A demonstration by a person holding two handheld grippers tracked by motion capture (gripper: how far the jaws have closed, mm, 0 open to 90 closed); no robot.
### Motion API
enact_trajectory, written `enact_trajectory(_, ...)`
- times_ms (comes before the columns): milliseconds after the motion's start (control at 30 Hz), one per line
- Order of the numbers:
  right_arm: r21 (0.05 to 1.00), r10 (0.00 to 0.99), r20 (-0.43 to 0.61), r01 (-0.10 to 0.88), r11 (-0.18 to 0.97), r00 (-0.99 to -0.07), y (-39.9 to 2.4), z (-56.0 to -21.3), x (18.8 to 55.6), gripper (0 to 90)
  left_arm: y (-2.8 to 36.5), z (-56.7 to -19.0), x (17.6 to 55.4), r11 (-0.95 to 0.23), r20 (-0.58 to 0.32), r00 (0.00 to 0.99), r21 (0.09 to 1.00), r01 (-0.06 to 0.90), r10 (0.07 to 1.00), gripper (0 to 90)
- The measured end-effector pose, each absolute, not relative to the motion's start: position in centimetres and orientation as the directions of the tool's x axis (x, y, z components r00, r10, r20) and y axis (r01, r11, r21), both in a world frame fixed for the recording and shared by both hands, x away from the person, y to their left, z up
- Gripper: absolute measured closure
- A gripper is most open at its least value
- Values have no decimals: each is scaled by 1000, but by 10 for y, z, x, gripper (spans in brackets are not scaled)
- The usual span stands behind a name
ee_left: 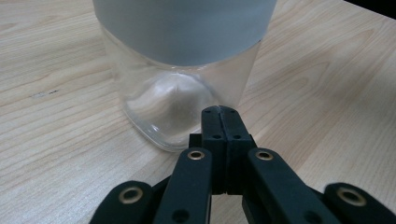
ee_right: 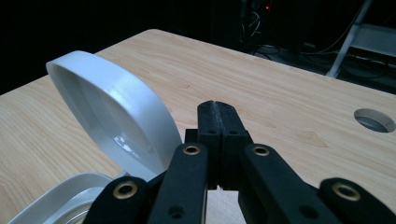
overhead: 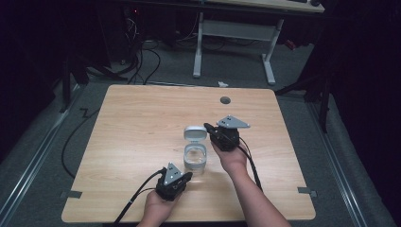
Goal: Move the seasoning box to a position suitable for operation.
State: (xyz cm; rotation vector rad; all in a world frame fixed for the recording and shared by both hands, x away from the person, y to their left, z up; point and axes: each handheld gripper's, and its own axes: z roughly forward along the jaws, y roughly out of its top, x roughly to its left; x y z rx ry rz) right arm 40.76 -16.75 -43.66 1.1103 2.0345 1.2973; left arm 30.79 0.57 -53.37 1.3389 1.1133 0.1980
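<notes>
Standing on the worktop [overhead: 132, 123], the clear jar [overhead: 195, 158] has its white lid [overhead: 195, 133] flipped open. Left gripper [overhead: 186, 177] sits closed and empty just beside the jar; right gripper [overhead: 208, 127] sits closed and empty beside the lid.

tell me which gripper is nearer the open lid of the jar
Right. The right gripper sits just beside the raised lid; the left gripper is on the near side, by the jar's glass base.

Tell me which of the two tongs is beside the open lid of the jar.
The right tongs, at the raised white lid. The left tongs point at the jar's clear glass base instead.
</notes>
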Motion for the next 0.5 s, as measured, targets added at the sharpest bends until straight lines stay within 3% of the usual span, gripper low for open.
enact_trajectory(500, 907, 797, 19, 346, 241, -604, -165, -433, 380, 900, 7, -533, 308, 305, -536, 507, 829, 469, 675, 900)
